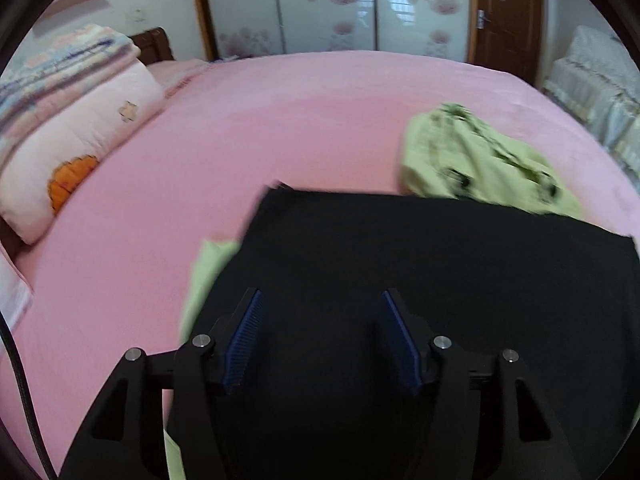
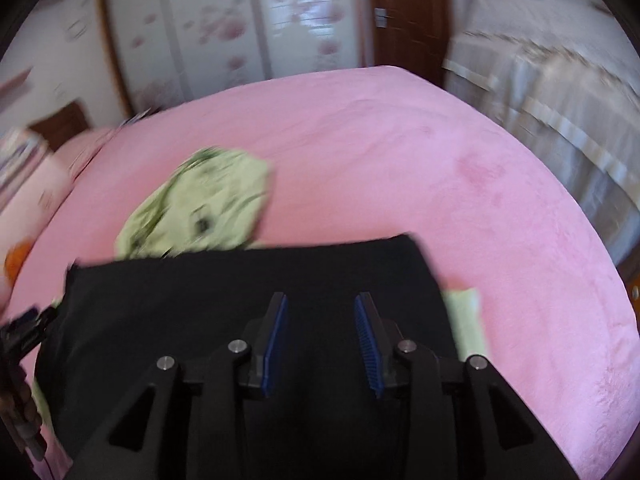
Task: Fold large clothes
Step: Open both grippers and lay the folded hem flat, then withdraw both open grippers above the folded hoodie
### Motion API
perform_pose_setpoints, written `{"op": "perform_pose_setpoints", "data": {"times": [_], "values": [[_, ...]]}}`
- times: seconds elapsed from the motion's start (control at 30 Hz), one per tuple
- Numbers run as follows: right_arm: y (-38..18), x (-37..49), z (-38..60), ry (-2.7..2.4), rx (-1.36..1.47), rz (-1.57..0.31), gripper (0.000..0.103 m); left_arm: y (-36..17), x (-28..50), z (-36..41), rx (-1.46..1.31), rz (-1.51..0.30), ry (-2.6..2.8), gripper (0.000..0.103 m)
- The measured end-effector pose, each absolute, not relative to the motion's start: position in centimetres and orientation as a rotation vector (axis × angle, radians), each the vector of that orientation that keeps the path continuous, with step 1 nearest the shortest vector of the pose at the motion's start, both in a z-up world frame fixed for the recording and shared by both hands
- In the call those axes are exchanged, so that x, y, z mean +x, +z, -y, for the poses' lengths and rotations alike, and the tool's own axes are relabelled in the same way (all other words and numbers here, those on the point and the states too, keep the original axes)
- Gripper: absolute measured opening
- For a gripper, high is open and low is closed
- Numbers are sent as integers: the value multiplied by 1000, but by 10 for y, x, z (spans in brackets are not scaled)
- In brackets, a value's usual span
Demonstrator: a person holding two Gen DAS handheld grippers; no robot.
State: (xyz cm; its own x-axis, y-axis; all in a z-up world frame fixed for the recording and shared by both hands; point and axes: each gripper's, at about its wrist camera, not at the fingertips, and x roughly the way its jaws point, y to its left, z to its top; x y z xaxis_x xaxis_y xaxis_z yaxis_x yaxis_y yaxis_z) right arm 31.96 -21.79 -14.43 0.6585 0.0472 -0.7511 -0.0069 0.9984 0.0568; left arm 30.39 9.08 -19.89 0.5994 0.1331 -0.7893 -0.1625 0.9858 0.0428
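Note:
A black garment lies folded flat on the pink bed, with a light green cloth showing from under its left edge. My left gripper hovers over the black garment, its blue pads wide apart and empty. In the right wrist view the same black garment fills the foreground, and my right gripper stands over it, open with nothing between the pads. A crumpled green garment lies just beyond the black one's far edge. It also shows in the left wrist view as a green garment at the right.
A stack of pink quilts and a pillow lies at the bed's left. Beyond the bed are flowered wardrobe doors and a brown door. Cloth-covered furniture stands at the bed's right. Bare pink sheet stretches behind and right of the garments.

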Motion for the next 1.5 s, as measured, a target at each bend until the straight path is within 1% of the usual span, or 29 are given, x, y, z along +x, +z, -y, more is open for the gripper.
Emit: {"op": "perform_pose_setpoints", "data": {"times": [0.1,0.2,0.27,0.3,0.43,0.5,0.6,0.63,0.67,0.7,0.77,0.8,0.83,0.9,1.03,1.3,1.5], "values": [[-158,294,163,156,36,-868,35,-209,279,-68,-91,-935,149,60],[-180,271,123,208,-25,-882,35,-230,265,-60,-64,-951,218,60],[-200,261,113,200,-69,-910,35,-241,259,-63,-38,-941,262,64],[-207,257,115,189,-76,-918,35,-244,255,-66,-15,-927,280,67],[-219,237,154,100,-111,-902,34,-248,245,-85,92,-914,392,67],[-221,226,185,1,-146,-892,34,-252,237,-101,90,-926,418,67],[-224,214,244,-159,-119,-905,34,-253,230,-119,129,-928,473,68],[-224,211,261,-176,-97,-907,28,-254,228,-125,126,-931,485,68],[-225,207,277,-170,-56,-914,12,-255,224,-133,107,-935,483,68],[-224,203,289,-172,-22,-916,0,-255,221,-138,85,-937,480,69],[-224,198,297,-271,-74,-923,0,-253,215,-141,88,-935,495,71],[-225,197,300,-308,-95,-922,5,-252,212,-139,104,-933,507,71],[-227,195,305,-318,-83,-925,6,-253,212,-136,113,-933,513,71],[-235,194,314,-328,-31,-970,6,-253,211,-134,125,-933,520,71],[-236,196,314,-326,-21,-982,6,-249,211,-137,109,-949,517,72],[-217,181,332,-320,84,-999,6,-233,211,-148,44,-1027,464,72],[-192,171,327,-277,141,-986,6,-200,191,-136,29,-1062,360,72]]}}
